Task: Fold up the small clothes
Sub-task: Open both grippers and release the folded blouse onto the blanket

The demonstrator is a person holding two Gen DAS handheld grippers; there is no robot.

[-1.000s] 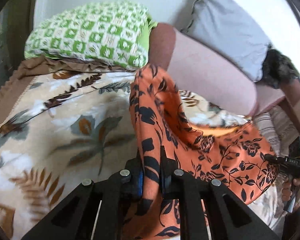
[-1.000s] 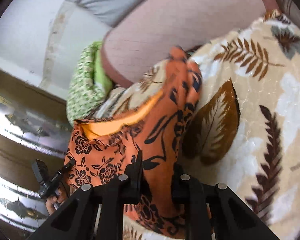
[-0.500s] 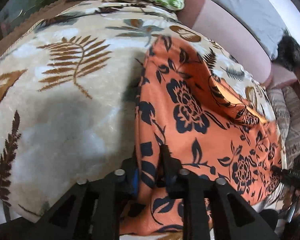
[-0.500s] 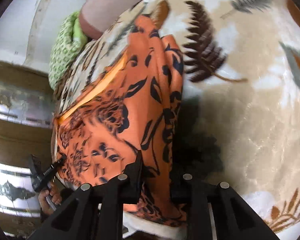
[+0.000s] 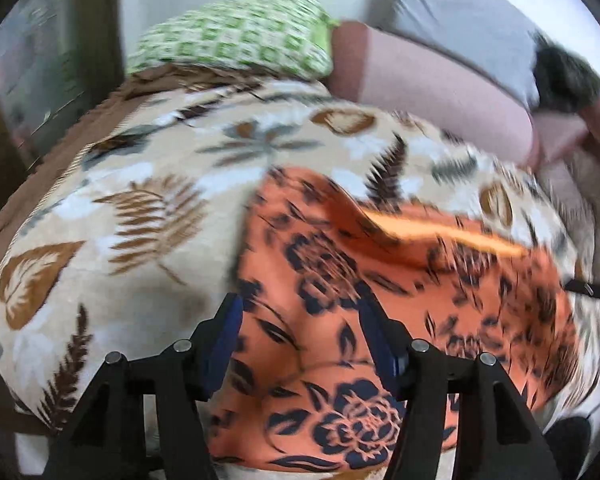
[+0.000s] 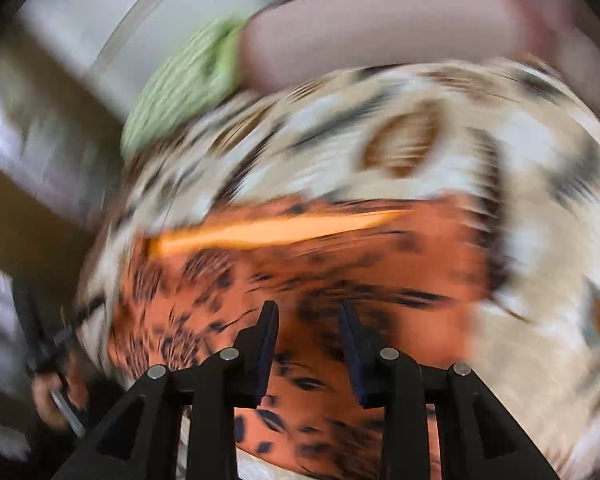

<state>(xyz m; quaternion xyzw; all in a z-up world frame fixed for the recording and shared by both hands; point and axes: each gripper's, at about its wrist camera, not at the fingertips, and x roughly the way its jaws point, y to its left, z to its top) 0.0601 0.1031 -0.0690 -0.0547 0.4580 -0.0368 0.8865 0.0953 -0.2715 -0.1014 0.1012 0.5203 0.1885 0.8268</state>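
An orange garment with a dark blue flower print (image 5: 380, 292) lies spread on the leaf-patterned blanket (image 5: 148, 208), its plain orange inner side showing along a raised fold at the far edge. My left gripper (image 5: 300, 320) is open and empty, just above the garment's near left part. In the right wrist view the same garment (image 6: 340, 272) lies flat and blurred by motion. My right gripper (image 6: 306, 320) is open and empty above the garment's near edge. The right gripper shows at the garment's right edge in the left wrist view (image 5: 588, 290).
A green checked pillow (image 5: 236, 36) lies at the head of the bed. A pink bolster (image 5: 440, 84) and a grey pillow (image 5: 452, 16) lie behind the blanket. A dark furry item (image 5: 568, 76) sits at far right. A wooden cabinet (image 6: 32, 184) stands left of the bed.
Both grippers have opened and let go of the orange garment, which now lies flat on the blanket. Both have drawn back a little; the views are blurred by motion.
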